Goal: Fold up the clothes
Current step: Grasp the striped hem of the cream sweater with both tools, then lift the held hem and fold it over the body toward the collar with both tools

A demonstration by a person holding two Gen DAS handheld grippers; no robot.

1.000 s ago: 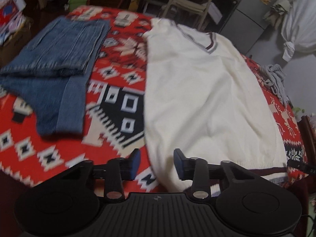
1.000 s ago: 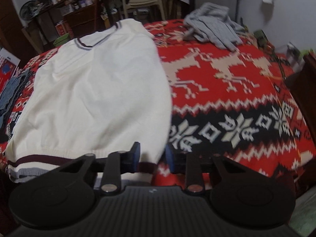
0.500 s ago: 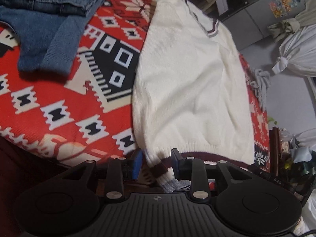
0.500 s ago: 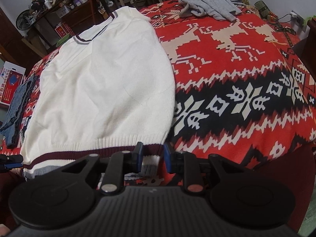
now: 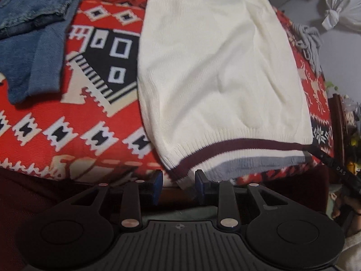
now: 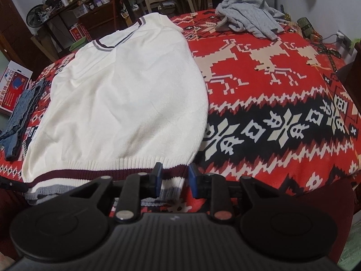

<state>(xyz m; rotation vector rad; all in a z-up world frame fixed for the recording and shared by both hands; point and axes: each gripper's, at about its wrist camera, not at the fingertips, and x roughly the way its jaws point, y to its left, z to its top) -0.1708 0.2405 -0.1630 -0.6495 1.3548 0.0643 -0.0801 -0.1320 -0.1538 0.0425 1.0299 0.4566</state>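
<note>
Both tools have dropped from above the cream V-neck sweater (image 5: 216,67) to its hem in the last second. The left tool (image 5: 178,187) sits at the hem's left corner, jaws parted, with the striped rib (image 5: 225,149) just ahead of the tips and its corner dipping between them, nothing pinched. The right tool (image 6: 173,180) is at the right corner, jaws parted, with the hem edge lying between the pads, not clamped. This reads as lining up a hem grab for a fold, but could be a release.

The sweater lies flat on the red patterned blanket (image 6: 270,113), with its long axis running straight away from both tools, hem nearest and V-neck (image 6: 117,45) at the far end. Folded jeans (image 5: 29,45) lie ahead and left of the left tool, and a grey garment (image 6: 248,20) lies far ahead and right of the right tool.
</note>
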